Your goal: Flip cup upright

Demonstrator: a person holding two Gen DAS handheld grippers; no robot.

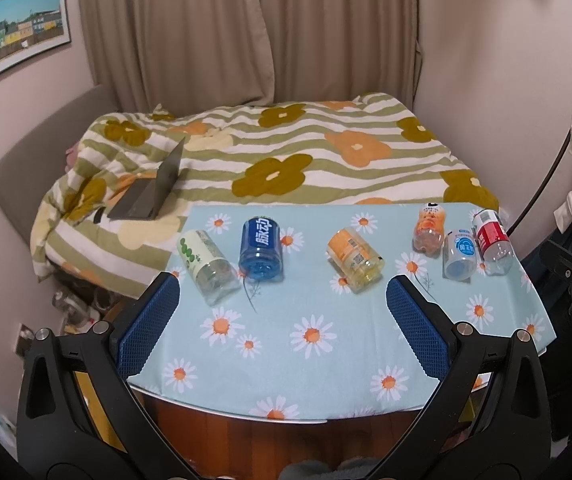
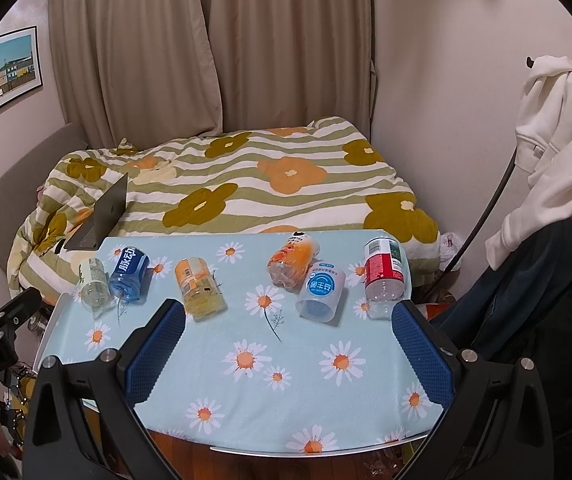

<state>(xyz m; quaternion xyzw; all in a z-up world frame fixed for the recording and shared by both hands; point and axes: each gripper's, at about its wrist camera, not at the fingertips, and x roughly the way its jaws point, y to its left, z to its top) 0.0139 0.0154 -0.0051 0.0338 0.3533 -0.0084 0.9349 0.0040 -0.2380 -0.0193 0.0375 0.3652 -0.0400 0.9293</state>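
Several plastic cups lie on their sides on the daisy-print tablecloth (image 1: 310,368): a green-label cup (image 1: 206,264), a blue cup (image 1: 261,248), a yellow-orange cup (image 1: 356,260), an orange cup (image 1: 429,229), a light-blue-label cup (image 1: 461,254) and a red-label cup (image 1: 493,241). They also show in the right wrist view: green (image 2: 95,283), blue (image 2: 129,274), yellow (image 2: 200,285), orange (image 2: 293,264), light blue (image 2: 321,289), red (image 2: 385,276). My left gripper (image 1: 282,292) is open and empty, short of the cups. My right gripper (image 2: 288,320) is open and empty too.
A bed with a flowered striped quilt (image 1: 278,152) lies behind the table, with an open laptop (image 1: 150,188) on it. Curtains (image 1: 246,28) hang at the back. White clothing (image 2: 558,120) hangs at the right. The table's near edge (image 1: 246,414) is just ahead of the fingers.
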